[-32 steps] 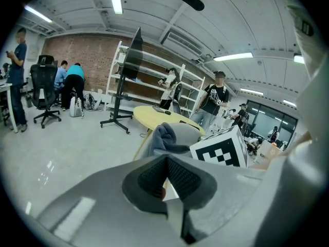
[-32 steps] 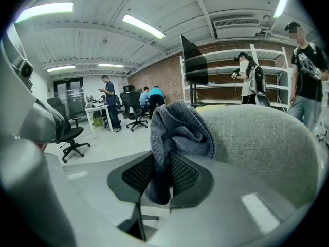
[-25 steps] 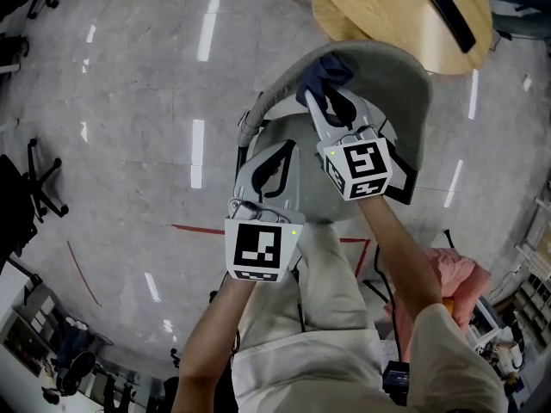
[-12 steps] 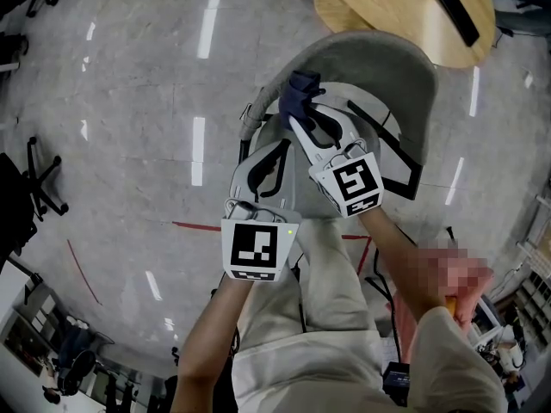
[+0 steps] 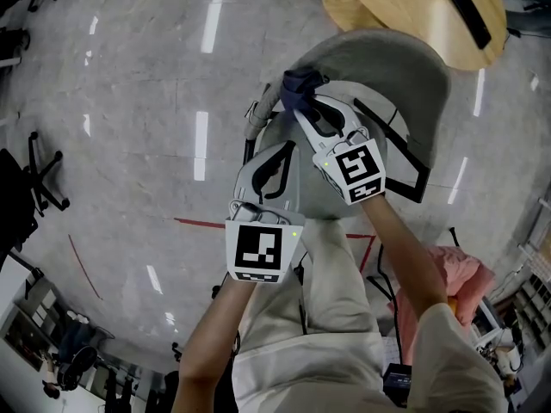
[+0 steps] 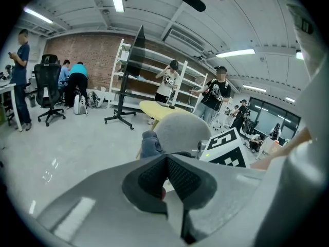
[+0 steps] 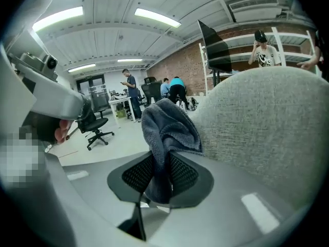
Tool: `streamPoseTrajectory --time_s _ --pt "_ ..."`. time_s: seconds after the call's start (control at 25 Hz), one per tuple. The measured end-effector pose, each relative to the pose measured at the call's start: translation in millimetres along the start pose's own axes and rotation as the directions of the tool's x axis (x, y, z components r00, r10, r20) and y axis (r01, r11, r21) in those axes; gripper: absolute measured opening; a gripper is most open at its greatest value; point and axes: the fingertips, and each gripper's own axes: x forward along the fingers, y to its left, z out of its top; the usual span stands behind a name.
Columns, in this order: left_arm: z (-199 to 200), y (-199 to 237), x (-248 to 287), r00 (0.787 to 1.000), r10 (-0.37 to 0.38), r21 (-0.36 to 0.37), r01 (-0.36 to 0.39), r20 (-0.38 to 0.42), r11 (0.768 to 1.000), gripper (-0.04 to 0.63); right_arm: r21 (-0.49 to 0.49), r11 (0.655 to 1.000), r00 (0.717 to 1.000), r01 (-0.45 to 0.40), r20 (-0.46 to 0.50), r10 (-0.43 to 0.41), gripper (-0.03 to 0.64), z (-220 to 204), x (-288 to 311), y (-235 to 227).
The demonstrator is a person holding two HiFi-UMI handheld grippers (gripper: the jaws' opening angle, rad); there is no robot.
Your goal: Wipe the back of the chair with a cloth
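Note:
A grey fabric chair back [image 5: 379, 67] stands in front of me, below the head view's top centre. My right gripper [image 5: 301, 103] is shut on a dark blue cloth [image 5: 298, 84], which presses against the left edge of the chair back. In the right gripper view the cloth [image 7: 167, 133] bunches up out of the jaws, with the chair back [image 7: 272, 122] just to its right. My left gripper [image 5: 280, 151] hovers lower and nearer to me, shut with nothing in it. In its own view, the cloth [image 6: 150, 144] and the chair back [image 6: 182, 133] lie ahead of the left gripper [image 6: 165, 176].
A round wooden table [image 5: 413, 7] with a dark flat device [image 5: 469, 15] stands just beyond the chair. Black office chairs [image 5: 34, 179] are at the far left. A red line [image 5: 207, 224] marks the floor. Several people and a shelving rack [image 6: 139, 81] are farther off.
My right gripper has carried the cloth from the top middle of the chair back leftwards to its left edge. The left gripper has hardly moved.

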Motion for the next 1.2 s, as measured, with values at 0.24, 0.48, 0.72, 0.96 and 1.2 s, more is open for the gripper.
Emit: streamPoseTrajectory --time_s 0.24,0.48,0.72,0.96,1.2 --pt "-5 -3 10 1.0 -0.013 0.007 0.013 -0.018 1.0 0.0 -0.007 1.0 0.999 0.029 -0.013 -0.029 0.106 -5 2 -12" --pt "-2 -6 17 1.0 -0.023 0.013 0.024 -0.02 1.0 0.0 0.012 0.997 0.997 0.072 -0.011 -0.072 0.106 -7 4 -27" --pt "0 -13 25 0.999 -0.032 0.013 0.033 -0.018 0.999 0.0 0.02 0.992 0.992 0.124 -0.021 -0.124 0.106 -10 1 -46" --pt "1 -20 31 0.999 -0.041 0.017 0.042 -0.023 0.999 0.0 0.044 0.984 0.985 0.174 -0.018 -0.173 0.106 -13 -7 -69" --pt "0 -29 37 0.998 -0.047 0.027 0.048 -0.03 0.999 0.0 0.092 0.965 0.97 0.244 -0.021 -0.243 0.106 -20 -22 -100"
